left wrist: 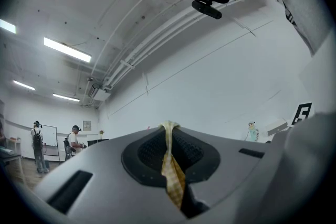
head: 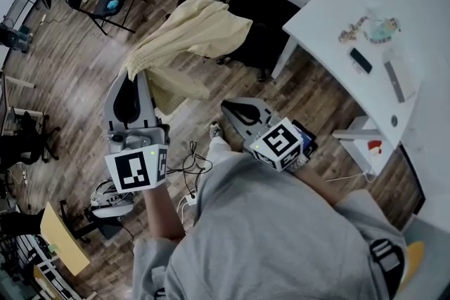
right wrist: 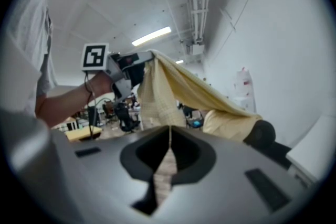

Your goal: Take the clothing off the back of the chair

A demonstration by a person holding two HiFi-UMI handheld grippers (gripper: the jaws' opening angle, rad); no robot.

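The pale yellow clothing [head: 200, 28] lies draped over the back of the black chair [head: 264, 24], with its loose end stretching out from the chair toward the person. The left gripper [head: 138, 81] is clenched on a checked fold of the cloth at the edge farthest from the chair. The right gripper [head: 228, 107], just off the chair's near side, is likewise clamped tight on a thin strip of the same fabric.
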